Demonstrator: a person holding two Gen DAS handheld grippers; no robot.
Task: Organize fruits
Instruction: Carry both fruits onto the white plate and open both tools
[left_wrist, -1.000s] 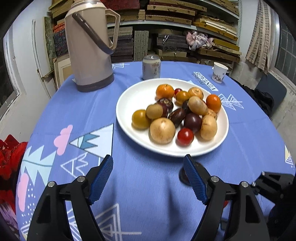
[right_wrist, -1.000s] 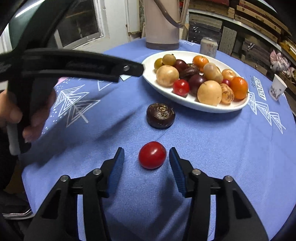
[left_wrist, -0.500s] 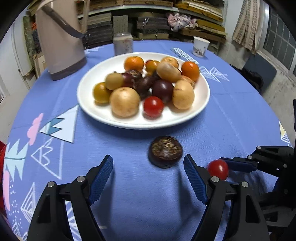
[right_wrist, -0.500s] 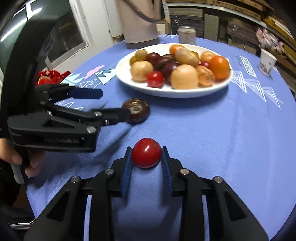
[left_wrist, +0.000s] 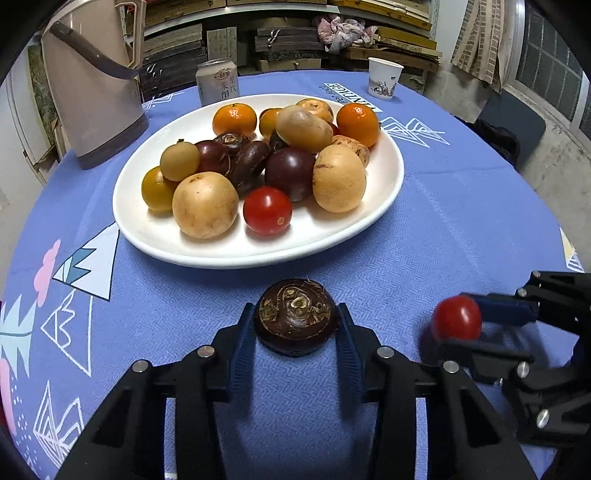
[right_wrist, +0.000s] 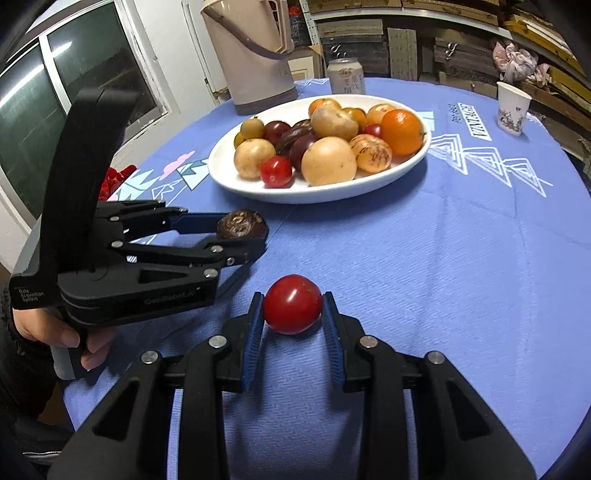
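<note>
Two loose fruits sit off the plate on the near part of the blue tabletop (left_wrist: 443, 221). One, a dark brown flattened fruit (left_wrist: 295, 317), rests on the cloth just in front of the white plate (left_wrist: 258, 254), and the left gripper (left_wrist: 295, 328) has its blue pads on either side of it, the jaws closing and the pads already against its flanks. The other, a red tomato (right_wrist: 292, 303), is pinched between the pads of the right gripper (right_wrist: 293, 317), jaws drawn close on it, near the dark fruit and to its right. From the right wrist view a person's hand (right_wrist: 55, 332) grasps the left gripper's handle. The plate carries a heap of fruit: pale round ones, dark purple ones, oranges (left_wrist: 357, 123) at the back and a second red tomato (left_wrist: 267, 210) at the front. Beyond the plate stand a tall beige thermos jug (left_wrist: 92, 85), a drinks can (left_wrist: 217, 82) and a paper cup (left_wrist: 384, 77). Cluttered shelves line the wall behind.
</note>
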